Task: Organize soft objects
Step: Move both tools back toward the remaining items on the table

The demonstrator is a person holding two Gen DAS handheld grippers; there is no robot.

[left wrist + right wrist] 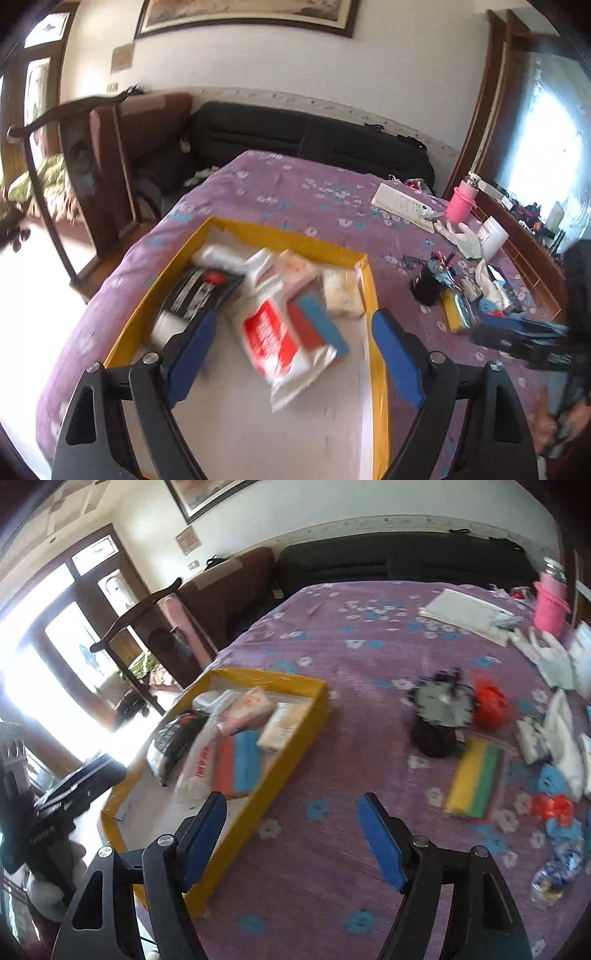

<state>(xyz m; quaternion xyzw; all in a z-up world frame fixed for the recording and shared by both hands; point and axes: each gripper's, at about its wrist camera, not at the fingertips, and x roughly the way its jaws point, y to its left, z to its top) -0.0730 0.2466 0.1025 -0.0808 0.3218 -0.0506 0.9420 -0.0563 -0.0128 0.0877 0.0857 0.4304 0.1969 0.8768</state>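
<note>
Your left gripper [295, 343] hangs over the yellow box [280, 234], fingers spread wide, nothing between the pads, one blue pad over the box's left side and the other just at its right wall. Your right gripper [293, 834] is over the purple cloth [332, 886] beside the box's [295, 716] right wall, fingers also spread, empty, left pad overlapping the box's near right edge. The box sits toward the left edge of the table, and in it lie a white bag with a red label [280, 343], a red and blue sponge [317, 325], a pink pack [295, 269], a cream pack [341, 291] against the right wall, a black and white pouch [199, 291] on the left side and a white roll [218, 254] at the far left corner. The near half of the box floor is bare. Out on the cloth, toward the right side of the table: a yellow and green sponge [476, 782], a black cup [439, 720] with a red mesh ball [489, 701] just beside it, white gloves [550, 657], white bags [565, 734], blue and red bits [554, 801] near the right edge, and a clear wrapper with blue print [557, 867] near the front right. At the far right corner sit a paper sheet [465, 613] and a pink bottle [552, 602]. Both views are motion-blurred, so labels are unreadable.
</note>
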